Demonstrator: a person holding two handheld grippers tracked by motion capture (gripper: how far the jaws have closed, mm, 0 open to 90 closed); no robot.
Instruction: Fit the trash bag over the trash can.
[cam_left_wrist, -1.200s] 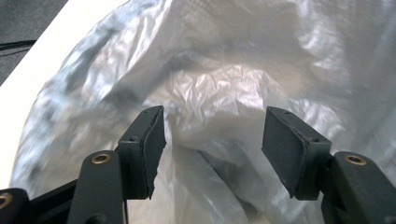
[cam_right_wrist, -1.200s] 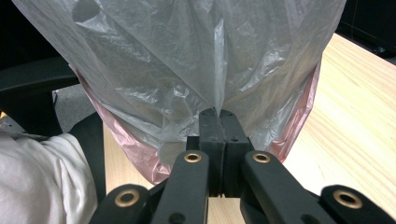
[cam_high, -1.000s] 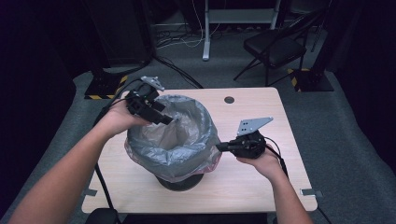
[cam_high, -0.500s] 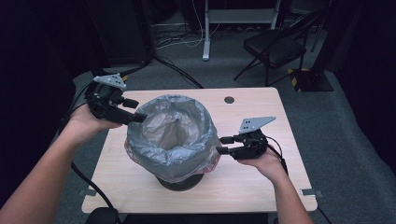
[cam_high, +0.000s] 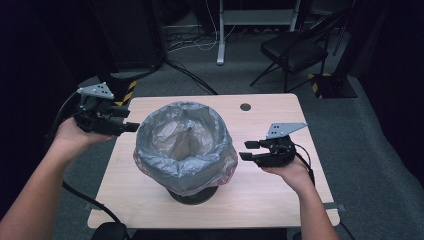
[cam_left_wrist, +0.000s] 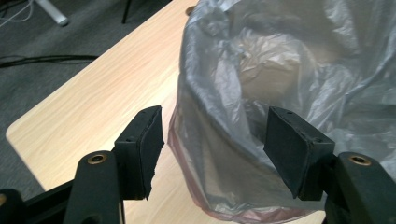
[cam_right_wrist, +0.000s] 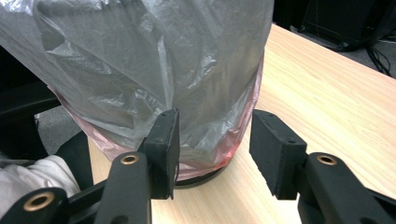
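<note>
Work in hand: lining a bin with a grey plastic bag (cam_high: 186, 142), folded over the rim of the bin.
Bag: it sits in the middle of the worktop (cam_high: 280, 192), mouth open, its skirt draped down the outside, a pink edge showing below it.
Bin: only its dark base (cam_high: 192, 195) shows under the skirt; what the pink layer is cannot be told.
Left tongs (cam_high: 127, 121): apart, nothing between them, held off the bag's left side, just clear of the rim.
Right tongs (cam_high: 248, 150): partly apart, having just been opening, nothing between them; near the bag's right side, not touching.
Done: the bag appears spread and cuffed all round.
Left: perhaps smoothing or tucking the loose skirt; otherwise the job looks close to finished.
</note>
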